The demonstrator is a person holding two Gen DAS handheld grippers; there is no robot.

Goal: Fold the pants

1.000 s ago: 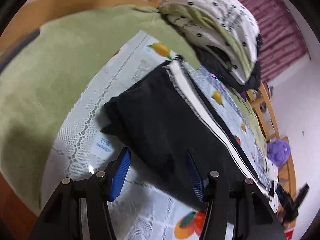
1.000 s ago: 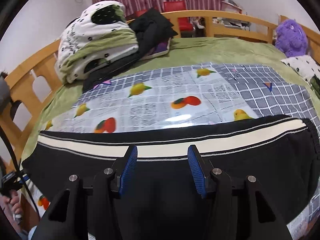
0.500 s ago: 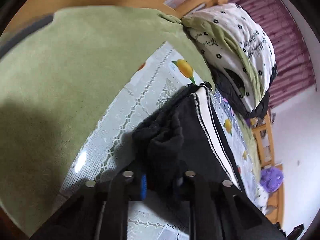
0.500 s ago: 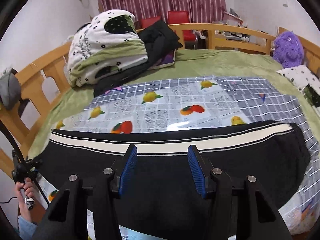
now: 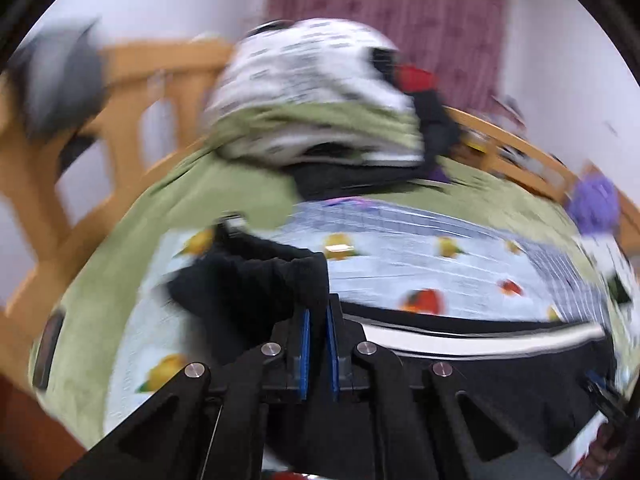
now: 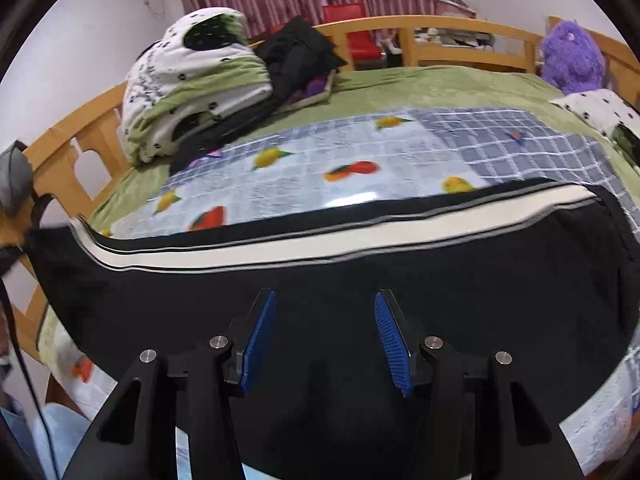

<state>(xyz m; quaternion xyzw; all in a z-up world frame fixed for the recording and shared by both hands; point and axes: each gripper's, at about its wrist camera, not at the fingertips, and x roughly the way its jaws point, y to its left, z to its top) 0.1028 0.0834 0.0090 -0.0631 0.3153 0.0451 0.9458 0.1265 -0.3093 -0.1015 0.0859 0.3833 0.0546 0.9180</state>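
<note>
Black pants (image 6: 360, 280) with a white side stripe (image 6: 340, 242) lie across a fruit-print cloth (image 6: 320, 160) on the bed. My right gripper (image 6: 324, 336) is open and empty, hovering above the middle of the pants. In the blurred left wrist view, my left gripper (image 5: 318, 320) is shut on the bunched left end of the pants (image 5: 260, 280) and holds it lifted off the cloth. That raised end also shows at the left of the right wrist view (image 6: 60, 248).
A pile of folded bedding and dark clothes (image 6: 208, 80) sits at the back left on the green blanket (image 6: 440, 80). A purple plush toy (image 6: 572, 56) sits at the back right. A wooden bed rail (image 6: 460, 26) rings the bed.
My left gripper closed on the left end of the pants, lifted it and swung round to face along the bed. My right gripper rose a little and stayed open.
</note>
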